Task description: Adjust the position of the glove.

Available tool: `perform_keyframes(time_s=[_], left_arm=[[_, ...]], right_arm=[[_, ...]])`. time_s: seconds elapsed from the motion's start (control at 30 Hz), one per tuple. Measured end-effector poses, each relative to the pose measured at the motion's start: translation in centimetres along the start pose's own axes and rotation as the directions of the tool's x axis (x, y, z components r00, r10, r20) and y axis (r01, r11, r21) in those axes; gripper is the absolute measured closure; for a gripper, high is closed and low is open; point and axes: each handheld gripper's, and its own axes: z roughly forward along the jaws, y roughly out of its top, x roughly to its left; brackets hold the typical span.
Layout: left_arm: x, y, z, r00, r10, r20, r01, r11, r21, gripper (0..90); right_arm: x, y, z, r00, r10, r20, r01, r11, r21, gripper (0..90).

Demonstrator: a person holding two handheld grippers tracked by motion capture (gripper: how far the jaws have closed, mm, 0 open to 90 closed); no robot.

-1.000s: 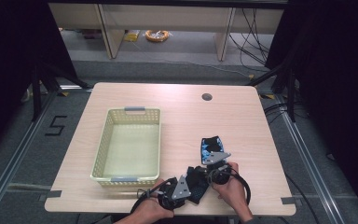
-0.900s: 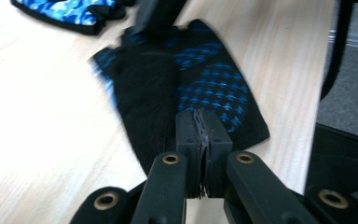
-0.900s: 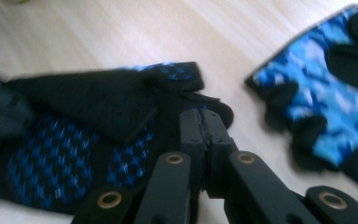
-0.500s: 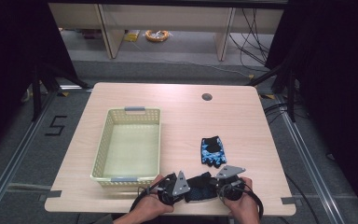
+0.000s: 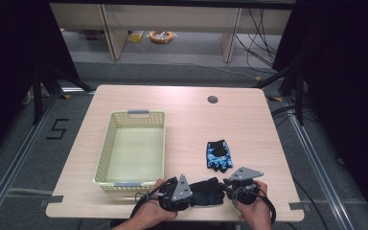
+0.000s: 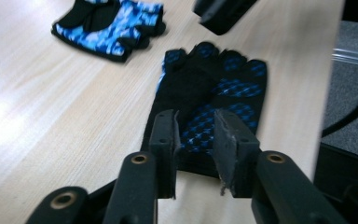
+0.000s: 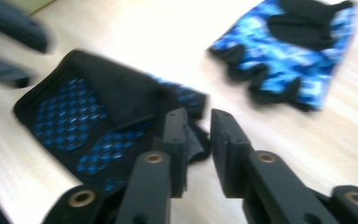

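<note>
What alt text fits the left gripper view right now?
The left hand-held gripper, jaws parted, sits over the cuff end of a dark glove lying flat on the wooden table. A second, brighter blue glove lies farther off at upper left.

This looks like a lab or recording studio. A light wooden bench (image 5: 182,110) with a cable hole (image 5: 212,99) near its far right corner stands inside black curtains (image 5: 24,57). Metal floor rails (image 5: 14,158) flank it, tape marks a "5" (image 5: 58,129) on the grey floor, and loose cables (image 5: 263,33) trail behind toward shelving (image 5: 172,14).
</note>
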Motion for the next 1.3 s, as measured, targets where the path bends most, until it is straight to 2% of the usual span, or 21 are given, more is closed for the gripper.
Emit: perform_keyframes(time_s=[0.07,0.13,0.2,0.23,0.27,0.3,0.33,0.37,0.47,0.53,0.57,0.6,0.63,0.7,0.73,0.8,0.87,1.03,1.2,1.23,1.3], left_arm=[[-0.2,-0.1,-0.5,1.0000,0.008,0.005,-0.008,0.9999,-0.007,64.2],[-0.4,-0.8,-1.5,0.9999,0.001,0.015,-0.001,1.0000,-0.001,61.2],[-0.3,-1.1,-1.9,0.9997,0.009,0.023,-0.009,1.0000,0.000,57.1],[-0.4,-1.8,-2.7,0.9987,-0.022,0.046,0.022,0.9997,0.012,55.3],[-0.4,-1.8,-2.7,0.9987,-0.022,0.046,0.022,0.9997,0.012,54.0],[-0.4,-2.0,-2.9,0.9991,-0.024,0.035,0.023,0.9997,0.005,54.0],[-0.5,-2.3,-3.1,0.9976,-0.051,0.047,0.052,0.9986,-0.007,52.3],[-0.3,-2.5,-3.5,0.9984,-0.030,0.048,0.030,0.9995,0.011,52.3],[0.0,-3.1,-4.2,0.9986,-0.036,0.039,0.036,0.9992,0.017,50.5],[-0.1,-3.6,-4.6,0.9948,-0.086,0.054,0.086,0.9963,0.007,48.2],[0.3,-4.0,-5.2,0.9972,-0.061,0.043,0.060,0.9978,0.028,46.6],[0.3,-4.0,-5.2,0.9972,-0.061,0.043,0.060,0.9978,0.028,45.4],[0.3,-4.5,-5.7,0.9963,-0.076,0.041,0.075,0.9969,0.027,43.9],[0.4,-4.8,-6.0,0.9944,-0.094,0.047,0.093,0.9951,0.036,42.7],[0.5,-5.0,-6.2,0.9943,-0.098,0.040,0.097,0.9947,0.035,40.4],[0.6,-5.5,-6.7,0.9943,-0.102,0.031,0.101,0.9942,0.038,40.3],[1.0,-6.0,-7.1,0.9943,-0.105,0.022,0.104,0.9936,0.045,39.9],[1.5,-7.3,-8.1,0.9914,-0.130,0.001,0.130,0.9900,0.054,38.5],[1.9,-7.9,-8.7,0.9918,-0.123,-0.033,0.125,0.9902,0.061,37.7],[2.1,-8.2,-9.0,0.9898,-0.137,-0.041,0.139,0.9889,0.052,37.2],[2.0,-8.3,-9.1,0.9879,-0.146,-0.052,0.149,0.9876,0.049,37.1]], right_arm=[[-0.3,0.0,0.0,1.0000,-0.005,0.006,0.005,1.000,-0.015,73.5],[-1.0,0.0,-0.2,0.9994,0.030,0.018,-0.030,0.999,-0.038,69.6],[-1.2,-0.1,-0.1,0.9992,0.030,0.025,-0.029,0.998,-0.048,69.0],[-1.7,0.1,0.0,0.9987,0.040,0.031,-0.038,0.998,-0.058,68.7],[-1.7,0.1,0.0,0.9987,0.040,0.031,-0.038,0.998,-0.058,68.7],[-1.8,0.3,-0.1,0.9971,0.070,0.028,-0.069,0.996,-0.051,67.7],[-2.2,0.6,0.2,0.9959,0.089,0.018,-0.087,0.994,-0.059,66.4],[-2.2,0.6,0.2,0.9959,0.089,0.018,-0.087,0.994,-0.059,66.4],[-3.1,1.1,0.5,0.9950,0.085,0.052,-0.081,0.993,-0.082,65.7],[-3.5,1.7,0.6,0.9921,0.099,0.077,-0.093,0.993,-0.078,64.2],[-4.1,2.2,0.9,0.9897,0.114,0.086,-0.108,0.991,-0.076,62.8],[-4.1,2.2,0.9,0.9897,0.114,0.086,-0.108,0.991,-0.076,62.8],[-4.9,2.8,1.5,0.9871,0.128,0.096,-0.120,0.990,-0.078,61.7],[-5.1,3.1,1.7,0.9843,0.148,0.096,-0.143,0.988,-0.057,60.6],[-6.0,3.7,2.5,0.9831,0.158,0.093,-0.152,0.986,-0.062,59.8],[-6.3,3.9,2.7,0.9830,0.147,0.110,-0.143,0.989,-0.042,58.5],[-6.6,4.5,3.1,0.9729,0.203,0.110,-0.202,0.979,-0.018,57.3],[-7.9,5.9,4.7,0.9610,0.246,0.126,-0.247,0.969,-0.005,54.2],[-8.4,6.2,5.8,0.9616,0.238,0.137,-0.242,0.970,0.015,53.0],[-8.4,6.2,6.3,0.9585,0.255,0.128,-0.260,0.965,0.024,52.9],[-8.5,6.3,6.5,0.9576,0.248,0.148,-0.255,0.966,0.032,52.9]])
